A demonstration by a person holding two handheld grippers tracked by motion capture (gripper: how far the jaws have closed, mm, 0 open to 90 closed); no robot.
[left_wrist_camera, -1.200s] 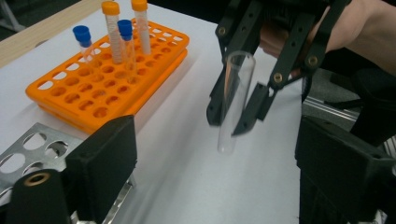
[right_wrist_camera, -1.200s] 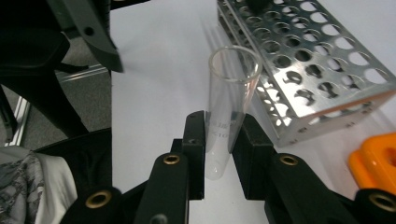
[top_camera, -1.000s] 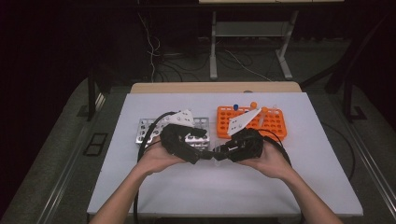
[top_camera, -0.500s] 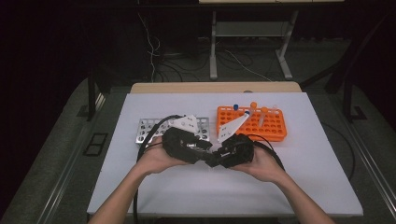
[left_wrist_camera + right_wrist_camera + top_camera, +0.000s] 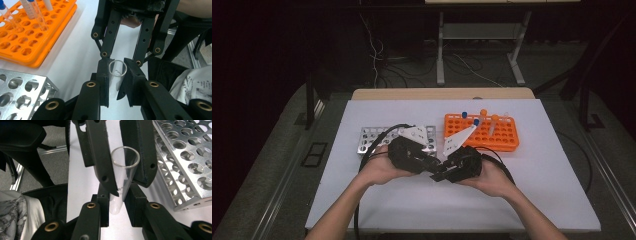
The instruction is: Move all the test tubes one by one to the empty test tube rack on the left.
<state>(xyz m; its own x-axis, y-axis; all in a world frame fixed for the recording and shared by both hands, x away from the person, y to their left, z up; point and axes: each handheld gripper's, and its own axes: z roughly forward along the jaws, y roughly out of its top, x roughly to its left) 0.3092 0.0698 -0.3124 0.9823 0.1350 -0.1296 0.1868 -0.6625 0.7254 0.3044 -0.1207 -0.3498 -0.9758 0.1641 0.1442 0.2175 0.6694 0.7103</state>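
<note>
Work in hand: a clear, uncapped test tube (image 5: pixel 117 75) is being passed between the two grippers, low over the white table (image 5: pixel 537 200), in front of the racks.

Left gripper (image 5: pixel 432 167): its jaws have just been closing and now pinch the tube; in the left gripper view the pads sit on either side of the glass, with no gap showing.

Right gripper (image 5: pixel 443 172): clamped narrow on the same tube. In the right gripper view its jaws grip the lower, rounded part, while the other gripper's pads hold the part just below the open rim.

Tube position: between both sets of jaws, held clear of the table surface, and apart from both racks. It appears empty.

Reason for the double hold: judged to be a handover or regrip. Both grips are on, so the tube cannot drop while one hand prepares to let go.

Orange rack (image 5: pixel 504 137): at the right rear of the table, carrying a few capped tubes (image 5: pixel 484 120) upright in its far rows.

Metal rack (image 5: pixel 372 137): at the left rear, just beyond the left hand (image 5: pixel 379 170); its holes appear empty.

Risk: opposing pulls on thin glass could crack it or tilt it out of the pads.
</note>
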